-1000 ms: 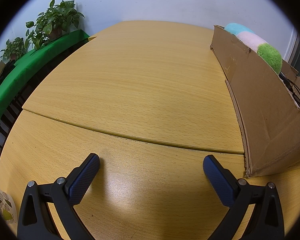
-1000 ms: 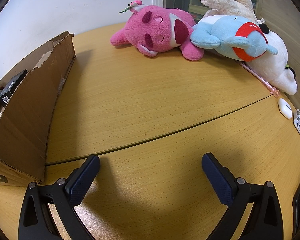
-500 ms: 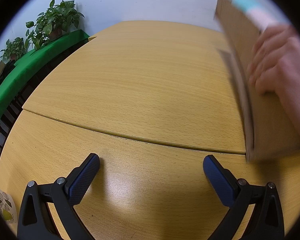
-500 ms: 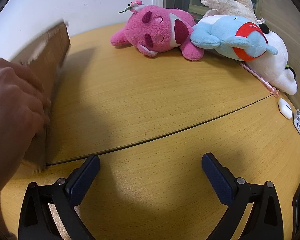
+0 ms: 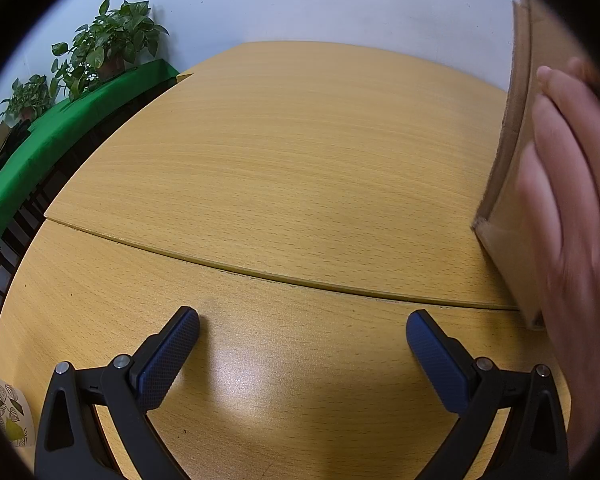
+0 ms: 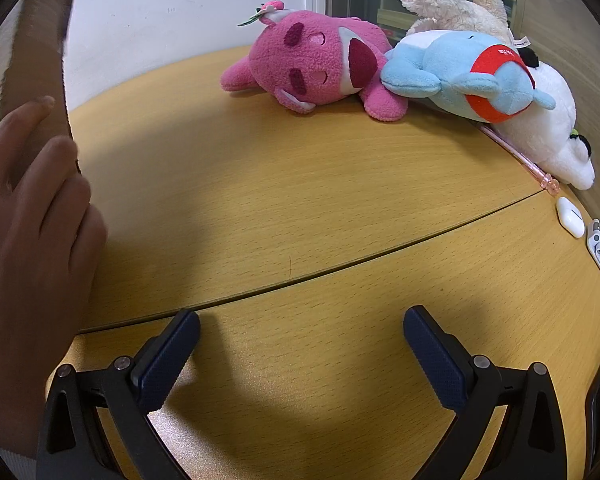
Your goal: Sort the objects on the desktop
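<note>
Left tongs: sitting low over the wooden table, jaws standing wide apart, gripping nothing.

Right tongs: likewise sitting low over the table, jaws spread wide and gripping nothing.

Cardboard box: standing on the table ahead and to the right of the left tongs, ahead and to the left of the right tongs, so lying between the two. No printing is showing on the faces in view.

Hand: a person's bare hand is pressing flat against the near side of the box; its outline is blurring in the left view.

Pink plush: lying on its side far ahead of the right tongs, a small flower showing on its head.

Blue plush: lying just right of the pink one and touching it, wearing a red band with small white writing, too small to read.

White plush: lying behind and under the blue one.

Pink pen: lying beside the white plush, ahead and right of the right tongs.

White case: resting near the pen's tip, possibly an earbud case.

Potted plants: standing on a green-covered ledge far ahead and left of the left tongs.
</note>
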A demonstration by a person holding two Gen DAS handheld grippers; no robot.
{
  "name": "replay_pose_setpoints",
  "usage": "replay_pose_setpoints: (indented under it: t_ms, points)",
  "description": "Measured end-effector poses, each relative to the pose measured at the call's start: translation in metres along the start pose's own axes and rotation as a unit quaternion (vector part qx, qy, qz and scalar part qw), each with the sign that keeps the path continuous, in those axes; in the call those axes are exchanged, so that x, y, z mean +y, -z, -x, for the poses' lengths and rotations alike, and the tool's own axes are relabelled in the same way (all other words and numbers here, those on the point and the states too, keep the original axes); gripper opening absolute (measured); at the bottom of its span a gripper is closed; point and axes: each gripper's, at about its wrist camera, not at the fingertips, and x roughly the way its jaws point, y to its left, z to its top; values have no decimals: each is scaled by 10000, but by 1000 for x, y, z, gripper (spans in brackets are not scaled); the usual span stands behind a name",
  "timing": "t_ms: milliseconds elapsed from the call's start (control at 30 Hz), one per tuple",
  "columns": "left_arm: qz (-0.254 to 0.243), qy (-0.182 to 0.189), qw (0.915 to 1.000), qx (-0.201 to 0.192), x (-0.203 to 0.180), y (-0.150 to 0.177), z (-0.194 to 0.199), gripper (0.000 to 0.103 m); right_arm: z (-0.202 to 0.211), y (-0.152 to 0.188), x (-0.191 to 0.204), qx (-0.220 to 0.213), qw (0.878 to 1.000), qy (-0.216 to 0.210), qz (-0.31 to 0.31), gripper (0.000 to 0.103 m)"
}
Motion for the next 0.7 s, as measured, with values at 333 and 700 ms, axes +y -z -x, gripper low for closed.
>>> replay_pose_setpoints:
  t_ms: [333,700]
  points:
    - [-11,8,10000,-5,-1,1,0,103,1,0,-1,-1,10000,0,2,103]
    - [-20,14,10000,-3,-1,1,1,103,1,0,-1,-2,10000,-2,6,103]
